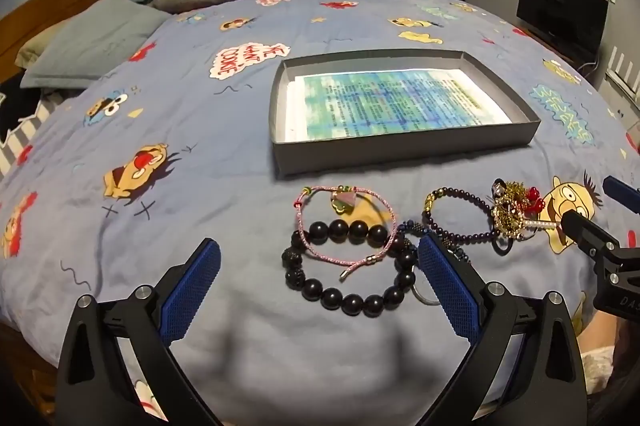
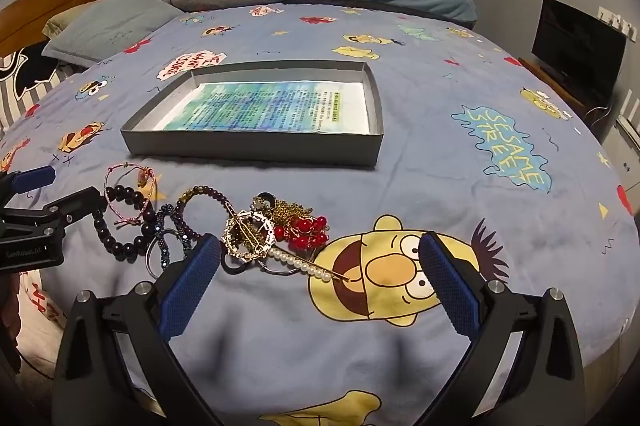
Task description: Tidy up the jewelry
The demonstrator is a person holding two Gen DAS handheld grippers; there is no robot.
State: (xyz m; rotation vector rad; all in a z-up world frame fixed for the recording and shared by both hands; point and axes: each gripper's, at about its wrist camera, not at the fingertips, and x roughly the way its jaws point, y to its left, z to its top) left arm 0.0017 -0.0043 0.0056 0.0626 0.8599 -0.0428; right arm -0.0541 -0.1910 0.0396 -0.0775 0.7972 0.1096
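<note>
**Sorting a tangle of jewelry beside the empty box**

Lying in a loose cluster on the bedspread (image 1: 240, 326), near the front wall of the grey box (image 1: 400, 154), the jewelry is all small, light and limp. The big-bead black bracelet (image 1: 348, 302) looks the easiest: chunky round beads, probably slick, so pinching across a single bead or across the strand should hold better than scooping. The pink cord bracelet (image 1: 308, 246) is draped over it and would likely come along if the beads are lifted first. Further right, the purple bead bracelet (image 1: 460, 202), the gold brooch (image 2: 250, 236), the red berry cluster (image 2: 306, 230) and the pearl hairpin (image 2: 308, 266) overlap; the pin is thin and stiff, best taken mid-shaft.

Both claws tilt downward toward the bed. The left claw (image 1: 320, 274) stands fully apart and empty, straddling the black bracelet. The right claw (image 2: 320, 270) is likewise wide apart, holding nothing, with the pearl hairpin between its fingers.
</note>
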